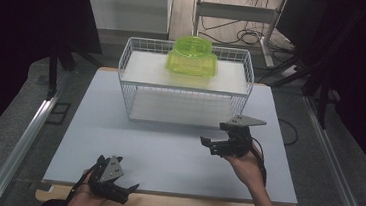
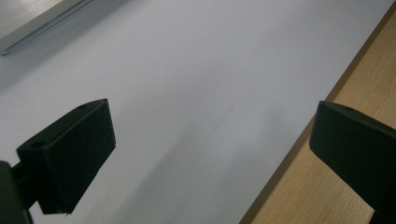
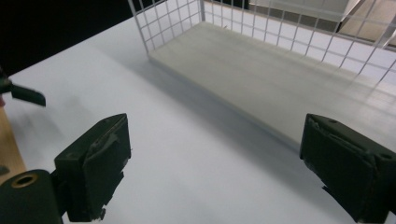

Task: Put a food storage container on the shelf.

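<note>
Both hand-held grippers, my left (image 1: 120,179) and right (image 1: 216,136), gape wide, empty, above the table (image 1: 166,152); a white wire rack (image 1: 185,85) with green containers (image 1: 193,58) stands far.

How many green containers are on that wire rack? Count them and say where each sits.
2, as far as I can tell: a square green tub on the wire rack's top shelf, and a round green bowl stacked on it. More may be nested inside.

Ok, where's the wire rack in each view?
High view: wire rack at top centre, on the white mat's far half, green container on its upper shelf.
Right gripper view: its mesh corner and lower shelf, upper right.
Left gripper view: faces the mat's near edge and wooden border instead.
Shared landmark: the white mat.
</note>
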A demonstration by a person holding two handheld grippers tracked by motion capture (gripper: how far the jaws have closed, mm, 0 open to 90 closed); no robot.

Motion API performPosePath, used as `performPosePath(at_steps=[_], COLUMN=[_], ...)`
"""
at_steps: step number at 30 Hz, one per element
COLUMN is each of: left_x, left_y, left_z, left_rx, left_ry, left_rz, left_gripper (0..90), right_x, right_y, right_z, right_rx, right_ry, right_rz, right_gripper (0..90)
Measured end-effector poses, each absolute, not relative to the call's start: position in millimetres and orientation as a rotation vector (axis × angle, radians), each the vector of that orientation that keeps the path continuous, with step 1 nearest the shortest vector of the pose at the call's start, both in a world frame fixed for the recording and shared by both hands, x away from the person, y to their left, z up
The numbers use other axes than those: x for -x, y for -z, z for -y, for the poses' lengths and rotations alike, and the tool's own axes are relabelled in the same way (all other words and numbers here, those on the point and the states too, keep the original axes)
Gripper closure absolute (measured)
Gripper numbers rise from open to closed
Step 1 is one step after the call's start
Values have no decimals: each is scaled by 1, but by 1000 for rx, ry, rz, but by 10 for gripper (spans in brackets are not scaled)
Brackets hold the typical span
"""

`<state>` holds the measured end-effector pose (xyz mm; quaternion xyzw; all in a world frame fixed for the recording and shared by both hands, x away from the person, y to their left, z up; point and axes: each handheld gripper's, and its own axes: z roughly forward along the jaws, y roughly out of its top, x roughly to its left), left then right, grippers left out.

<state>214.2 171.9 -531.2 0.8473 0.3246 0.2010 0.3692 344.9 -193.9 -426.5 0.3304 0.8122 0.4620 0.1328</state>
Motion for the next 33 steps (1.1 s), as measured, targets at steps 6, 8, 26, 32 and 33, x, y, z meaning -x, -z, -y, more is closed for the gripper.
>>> performPosePath(at_steps=[6, 8, 26, 32, 33], left_x=[-214, -214, -214, -214, -214], left_y=[531, 531, 533, 533, 533], left_z=[-172, -172, -171, -171, -171], left_rx=[-2177, -2175, -2185, -2186, -2187], left_ry=[-521, -522, -528, -524, -523], left_rz=[-825, -825, -822, -824, -824], left_gripper=[3, 3, 0, 0, 0], right_x=[-330, -325, -290, -283, -282], right_y=[440, 445, 485, 503, 506], right_z=[195, 196, 215, 225, 225], right_rx=[-934, -939, -896, -935, -939], right_ry=[-1329, -1327, -1141, -1116, -1096], right_rz=[-2366, -2374, -2390, -2426, -2433], right_gripper=[81, 80, 64, 56, 56])
